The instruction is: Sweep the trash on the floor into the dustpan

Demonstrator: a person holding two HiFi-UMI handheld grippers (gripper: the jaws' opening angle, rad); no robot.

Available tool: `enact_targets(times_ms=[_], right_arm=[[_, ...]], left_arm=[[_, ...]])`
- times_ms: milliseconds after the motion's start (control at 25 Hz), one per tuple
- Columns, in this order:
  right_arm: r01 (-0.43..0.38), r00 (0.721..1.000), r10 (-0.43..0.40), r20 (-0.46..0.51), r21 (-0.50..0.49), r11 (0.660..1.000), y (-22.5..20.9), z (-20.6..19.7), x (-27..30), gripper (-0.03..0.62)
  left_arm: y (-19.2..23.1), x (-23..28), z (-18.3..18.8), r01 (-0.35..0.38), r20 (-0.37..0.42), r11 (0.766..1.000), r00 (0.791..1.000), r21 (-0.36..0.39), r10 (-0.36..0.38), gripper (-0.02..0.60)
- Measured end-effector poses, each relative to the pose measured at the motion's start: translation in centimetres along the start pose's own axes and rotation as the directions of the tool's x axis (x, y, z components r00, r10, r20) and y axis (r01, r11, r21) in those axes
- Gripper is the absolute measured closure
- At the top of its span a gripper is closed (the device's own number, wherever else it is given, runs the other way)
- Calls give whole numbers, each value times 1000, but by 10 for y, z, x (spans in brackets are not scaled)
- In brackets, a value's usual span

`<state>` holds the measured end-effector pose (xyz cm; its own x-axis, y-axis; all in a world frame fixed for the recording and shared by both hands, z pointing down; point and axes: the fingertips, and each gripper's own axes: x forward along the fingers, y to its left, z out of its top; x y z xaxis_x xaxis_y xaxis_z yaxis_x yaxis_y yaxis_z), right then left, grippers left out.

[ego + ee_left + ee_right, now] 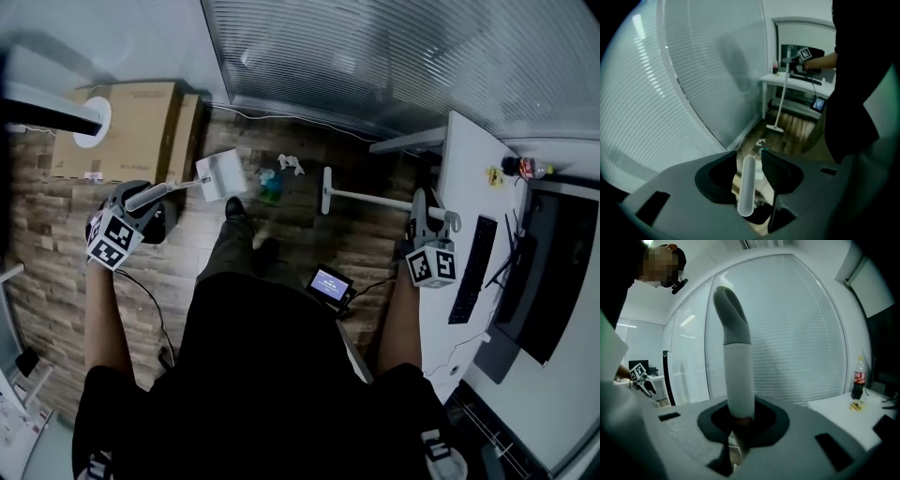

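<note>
A white dustpan (222, 175) sits on the wooden floor, and its long white handle (746, 185) runs back between the jaws of my left gripper (150, 199). A narrow gap shows beside the handle in the left gripper view, so the left gripper (752, 176) is open around it. Green and white trash (274, 180) lies just right of the pan, also visible as trash (761, 142) past the jaws. My right gripper (429, 208) is shut on the broom handle (739, 380). The broom head (327, 190) rests on the floor to the right of the trash.
Cardboard boxes (122, 131) stand at the back left. A white desk (466, 169) with a keyboard (472, 270), a monitor and a bottle (530, 169) fills the right side. A small device with a lit screen (330, 284) lies by the person's feet. A blind-covered glass wall (394, 56) closes the far side.
</note>
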<state>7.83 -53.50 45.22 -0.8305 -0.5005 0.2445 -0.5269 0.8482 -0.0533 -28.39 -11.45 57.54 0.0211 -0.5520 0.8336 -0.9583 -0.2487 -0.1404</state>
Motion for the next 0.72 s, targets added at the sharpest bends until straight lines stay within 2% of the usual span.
enact_targets(times_ms=[120, 240, 400, 520, 720], right_arm=[[4, 1000, -5, -28, -24, 1000, 6, 2, 20, 548], [6, 999, -8, -52, -48, 999, 15, 5, 36, 548], [-5, 996, -7, -84, -143, 990, 22, 3, 59, 553], [-28, 992, 5, -124, -188, 982, 22, -9, 79, 554], [-101, 980, 52, -191, -253, 962, 21, -30, 116, 557]], left_arm=[[1, 21, -35, 95, -147, 994, 985, 57, -85, 397], [-2, 35, -61, 176, -234, 983, 960, 61, -157, 383], [-5, 48, -68, 219, -215, 976, 954, 17, -210, 388], [-6, 55, -70, 222, -214, 975, 953, 13, -214, 449], [-9, 57, -68, 208, -208, 978, 957, -1, -204, 459]])
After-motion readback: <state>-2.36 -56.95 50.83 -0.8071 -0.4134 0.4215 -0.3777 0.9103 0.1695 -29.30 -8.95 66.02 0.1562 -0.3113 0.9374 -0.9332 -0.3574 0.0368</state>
